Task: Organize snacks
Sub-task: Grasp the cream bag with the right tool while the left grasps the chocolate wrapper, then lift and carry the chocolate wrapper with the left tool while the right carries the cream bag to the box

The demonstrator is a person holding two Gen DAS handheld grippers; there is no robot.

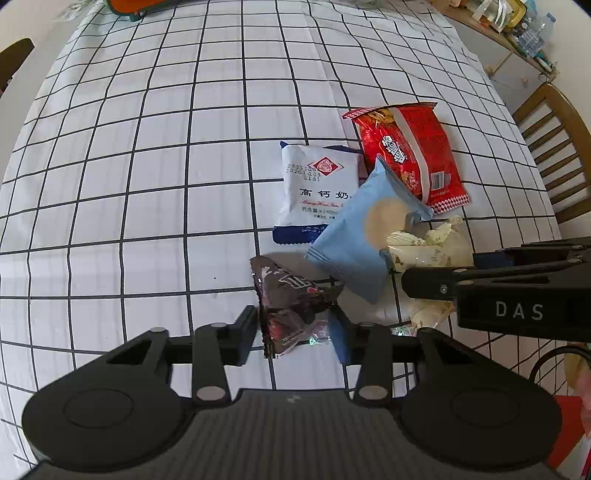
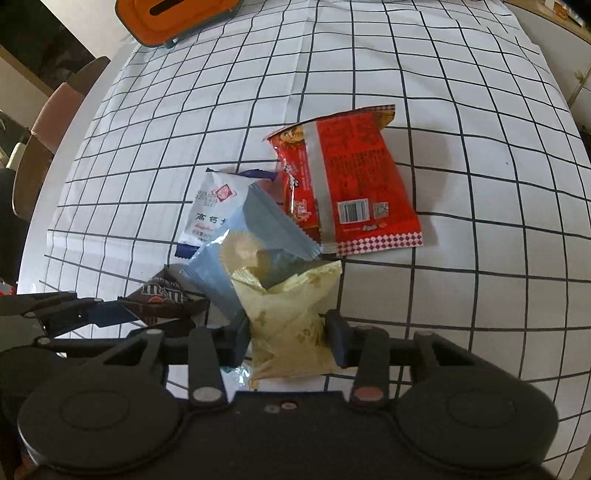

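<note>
My left gripper (image 1: 295, 332) is shut on a dark brown candy packet (image 1: 291, 299), held at its lower end over the checked tablecloth (image 1: 147, 166). My right gripper (image 2: 288, 339) is shut on a pale yellow snack packet (image 2: 291, 317), which also shows beside the left one (image 1: 428, 251). Just beyond them lies a pile: a light blue packet (image 1: 351, 240) (image 2: 251, 258) leaning over a white-and-blue packet (image 1: 317, 184) (image 2: 214, 206), and a red packet (image 1: 406, 155) (image 2: 354, 184) at the far right of the pile.
An orange container with a teal rim (image 2: 173, 18) (image 1: 129, 5) stands at the table's far edge. Wooden chairs flank the table (image 1: 554, 147) (image 2: 48, 129). A cluttered shelf (image 1: 509, 22) runs along the far right wall.
</note>
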